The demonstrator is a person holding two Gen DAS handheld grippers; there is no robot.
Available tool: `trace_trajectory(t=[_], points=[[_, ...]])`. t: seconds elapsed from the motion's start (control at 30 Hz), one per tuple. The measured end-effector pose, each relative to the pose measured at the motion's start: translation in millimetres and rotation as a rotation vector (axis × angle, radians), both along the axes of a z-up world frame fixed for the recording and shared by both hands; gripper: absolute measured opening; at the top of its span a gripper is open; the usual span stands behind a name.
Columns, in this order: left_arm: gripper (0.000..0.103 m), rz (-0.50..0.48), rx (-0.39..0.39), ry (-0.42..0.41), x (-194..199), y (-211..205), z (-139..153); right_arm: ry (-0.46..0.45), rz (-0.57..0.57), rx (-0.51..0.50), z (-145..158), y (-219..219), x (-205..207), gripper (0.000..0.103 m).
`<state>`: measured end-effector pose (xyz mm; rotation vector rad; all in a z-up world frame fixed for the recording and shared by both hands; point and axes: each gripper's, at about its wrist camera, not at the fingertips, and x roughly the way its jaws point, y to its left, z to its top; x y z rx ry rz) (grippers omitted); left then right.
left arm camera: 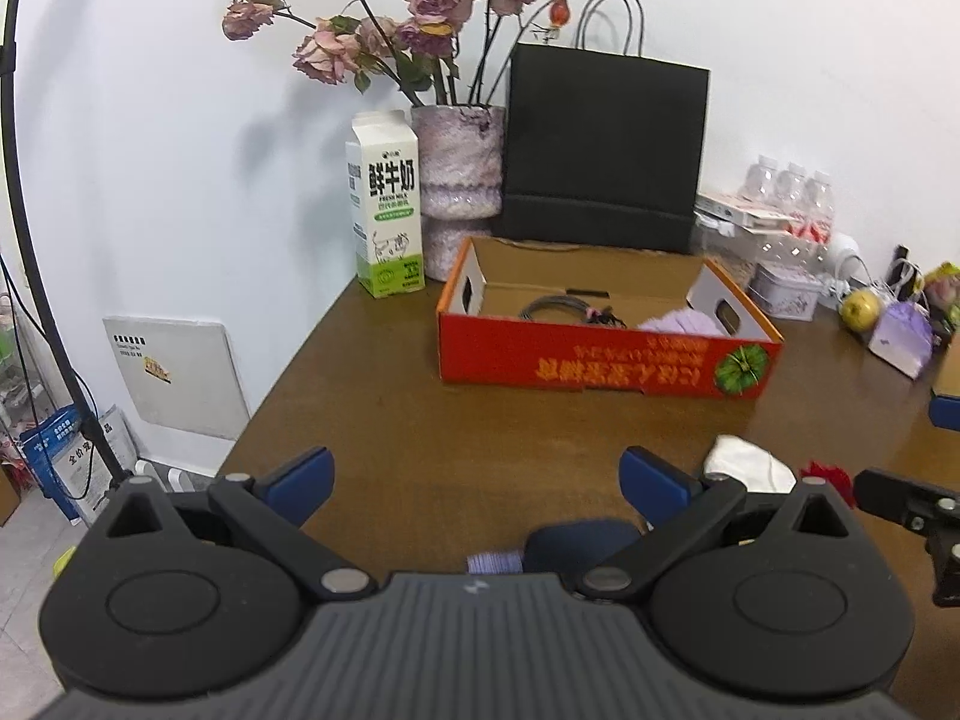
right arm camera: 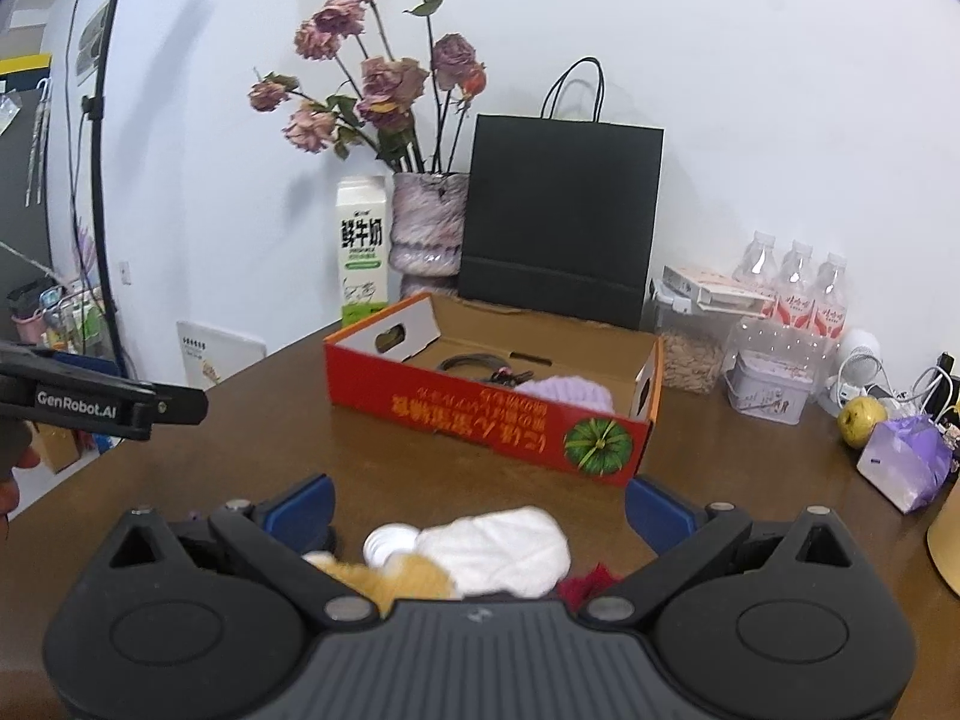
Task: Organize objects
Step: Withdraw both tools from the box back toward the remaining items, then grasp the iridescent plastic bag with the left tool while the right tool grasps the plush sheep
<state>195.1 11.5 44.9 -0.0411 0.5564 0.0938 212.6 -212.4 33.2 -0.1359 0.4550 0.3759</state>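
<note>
A brown wooden surface (left arm camera: 420,420) fills both views, set against a plain white wall.

At far left, at about nine o'clock, the floor beside the surface holds a blue and white bag (left arm camera: 54,450) and a black lamp stand (left arm camera: 36,276). At eleven o'clock stands a white and green milk carton (left arm camera: 387,210), with a mottled purple vase of dried pink roses (left arm camera: 459,180) touching its right side.

At twelve o'clock lies the red and orange cardboard box (right arm camera: 492,414), open at the top. It already holds a coiled dark cable (right arm camera: 474,366) and a lilac knitted item (right arm camera: 564,393), so part of the tidying looks done. A black paper carrier bag (right arm camera: 564,222) stands behind it.

Both grippers hang low at six o'clock. The left gripper (left arm camera: 477,480) has its blue pads wide apart and holds nothing; a bit of lilac knit (left arm camera: 492,561) and something dark blue show under it. The right gripper (right arm camera: 477,510) is likewise spread wide and empty, above a white cloth piece (right arm camera: 504,549), a yellow fluffy item (right arm camera: 384,576), a white round cap (right arm camera: 390,543) and a dark red item (right arm camera: 588,585). These loose things seem to be what is left to put away.

At two o'clock are clear water bottles (right arm camera: 798,288), a pale tin (right arm camera: 768,387), a yellow-green apple (right arm camera: 861,417) and a small purple gift box (right arm camera: 900,462).
</note>
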Motion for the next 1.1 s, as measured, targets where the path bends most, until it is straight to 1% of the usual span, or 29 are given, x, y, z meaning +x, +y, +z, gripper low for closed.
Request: trace_trajectory(t=[0.37,0.67,0.87,0.93,1.1], points=[[0.103,-0.019,-0.009,0.037,-53.9,-9.8,-16.7,0.018,0.01,-0.002,-15.9,-3.9,-45.7,0.103],[0.103,-0.036,-0.015,0.064,-86.3,-20.0,-31.5,0.033,-0.006,0.002,-27.8,-12.4,-75.6,0.103],[0.103,-0.038,-0.024,0.08,-103.9,-23.2,-39.9,0.033,-0.021,0.005,-29.1,-19.6,-94.0,0.103],[0.103,-0.038,-0.011,0.09,-107.6,-24.8,-44.0,0.033,-0.026,-0.001,-29.3,-21.2,-98.1,0.103],[0.103,-0.041,-0.011,0.112,-109.6,-25.3,-52.9,0.035,-0.025,-0.01,-31.5,-25.1,-102.8,0.103]])
